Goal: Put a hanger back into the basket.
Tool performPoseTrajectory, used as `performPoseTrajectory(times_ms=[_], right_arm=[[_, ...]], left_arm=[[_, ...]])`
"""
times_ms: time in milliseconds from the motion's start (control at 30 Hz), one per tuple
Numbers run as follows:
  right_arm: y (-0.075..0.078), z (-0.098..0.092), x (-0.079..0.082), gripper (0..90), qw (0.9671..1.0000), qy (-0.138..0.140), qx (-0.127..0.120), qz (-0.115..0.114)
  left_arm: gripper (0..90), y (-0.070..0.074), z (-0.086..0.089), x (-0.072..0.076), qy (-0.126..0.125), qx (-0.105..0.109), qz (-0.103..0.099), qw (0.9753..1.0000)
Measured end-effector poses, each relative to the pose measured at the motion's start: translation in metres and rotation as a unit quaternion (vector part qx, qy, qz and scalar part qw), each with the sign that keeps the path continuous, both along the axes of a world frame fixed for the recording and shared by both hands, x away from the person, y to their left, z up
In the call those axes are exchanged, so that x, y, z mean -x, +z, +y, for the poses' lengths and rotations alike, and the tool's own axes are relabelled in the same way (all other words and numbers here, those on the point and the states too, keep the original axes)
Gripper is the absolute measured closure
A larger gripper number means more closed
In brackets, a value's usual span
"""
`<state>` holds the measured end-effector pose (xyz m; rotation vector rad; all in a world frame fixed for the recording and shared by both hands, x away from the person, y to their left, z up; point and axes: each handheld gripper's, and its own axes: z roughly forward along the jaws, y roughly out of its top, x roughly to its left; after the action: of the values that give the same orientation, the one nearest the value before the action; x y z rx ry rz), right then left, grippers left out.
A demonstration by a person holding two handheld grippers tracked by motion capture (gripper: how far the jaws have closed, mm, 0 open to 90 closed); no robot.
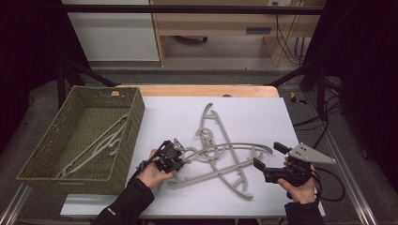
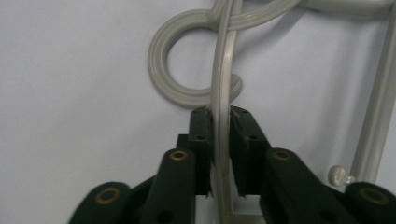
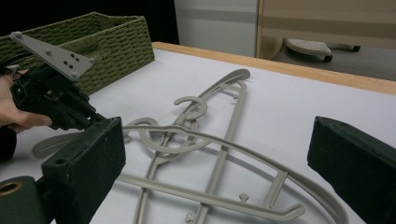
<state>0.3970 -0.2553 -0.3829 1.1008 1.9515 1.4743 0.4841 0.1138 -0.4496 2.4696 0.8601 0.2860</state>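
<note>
Tabletop first: a white sheet-covered table (image 1: 263, 117) with a bare wooden strip along its far edge. On its left side stands an olive-green woven rectangular basket (image 1: 51, 140), with one pale grey plastic hanger (image 1: 96, 147) already lying inside. In the middle of the sheet lie three more grey plastic hangers (image 1: 220, 159) in a crossed, overlapping pile, their hooks looped near one another.

At the pile's left end the left gripper (image 1: 180, 157) is pressed together on a thin rail of one grey hanger (image 2: 222, 88); the left gripper view shows the rail pinched between the two black pads (image 2: 244, 140), just short of a curled hook. The right gripper (image 1: 266, 159) hovers just beside the pile's right end, jaws spread wide, holding nothing (the right gripper view looks between them at the hangers).

Likely trouble lies in the tangle: lifting the pinched hanger could drag a neighbour along by its hook, or the narrow rail could twist and slip out of so small a grip.
</note>
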Motion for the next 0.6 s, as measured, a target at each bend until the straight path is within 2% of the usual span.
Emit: performPoseTrajectory(times_ms=[33,100,167,233,433,567,600], right_arm=[[0.000,0.000,0.000,4.4,1.0000,0.000,0.000,0.000],[0.000,0.000,0.000,4.4,1.0000,0.000,0.000,0.000],[0.000,0.001,0.000,4.4,1.0000,0.001,0.001,0.000],[0.000,0.001,0.000,4.4,1.0000,0.001,0.001,0.000],[0.000,0.000,0.000,4.4,1.0000,0.001,0.001,0.000],[0.000,0.001,0.000,4.4,1.0000,0.002,0.000,0.000],[0.000,0.000,0.000,4.4,1.0000,0.002,0.000,0.000]], left_arm=[[75.2,0.001,-0.001,0.000,0.001,0.004,-0.002,1.0000],[69.1,0.003,-0.004,-0.003,0.000,0.010,-0.011,0.9999],[65.1,0.005,-0.008,-0.006,0.000,0.015,-0.011,0.9998],[64.9,0.006,-0.011,-0.010,-0.006,0.020,-0.013,0.9997],[65.6,0.003,-0.022,-0.025,-0.010,0.020,0.005,0.9997],[68.8,-0.002,-0.026,-0.032,-0.008,0.023,0.022,0.9995],[69.7,-0.004,-0.026,-0.033,-0.007,0.021,0.021,0.9995]])
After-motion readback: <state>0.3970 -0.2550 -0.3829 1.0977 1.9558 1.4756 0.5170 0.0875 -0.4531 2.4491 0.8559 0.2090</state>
